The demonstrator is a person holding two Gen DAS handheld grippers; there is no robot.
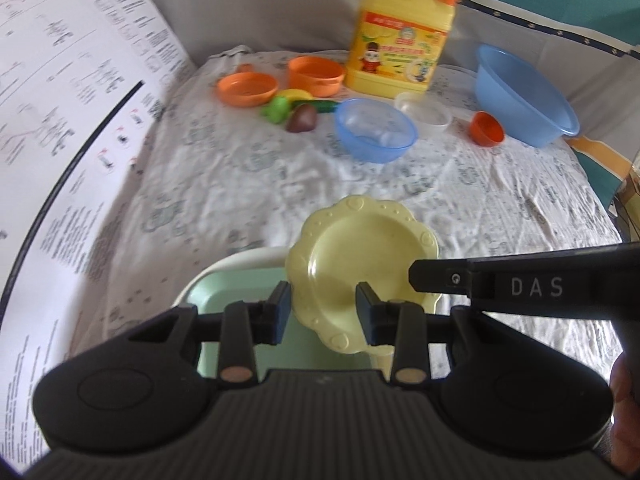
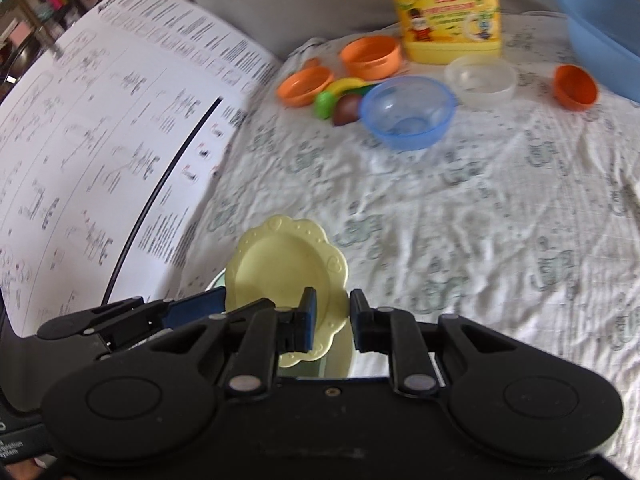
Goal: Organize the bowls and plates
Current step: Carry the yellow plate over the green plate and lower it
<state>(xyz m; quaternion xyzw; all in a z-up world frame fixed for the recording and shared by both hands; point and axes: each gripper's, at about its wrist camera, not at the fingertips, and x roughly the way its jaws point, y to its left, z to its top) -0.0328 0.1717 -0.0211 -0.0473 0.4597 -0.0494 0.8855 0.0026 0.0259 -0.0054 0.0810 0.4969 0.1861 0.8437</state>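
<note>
Both the left gripper (image 1: 322,312) and right gripper (image 2: 333,322) pinch the pale yellow scalloped plastic plate (image 1: 360,276) with narrow jaws; uneven pulling could twist it free.

At twelve o'clock we see a yellow detergent jug (image 1: 402,36); toy fruit (image 1: 296,110) lies at eleven, and a printed sheet (image 1: 68,120) spreads at nine.

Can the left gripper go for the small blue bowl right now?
Probably not yet: the left gripper is shut on the yellow plate, which the right gripper also pinches. The cloth up to the small blue bowl looks clear otherwise.
</note>
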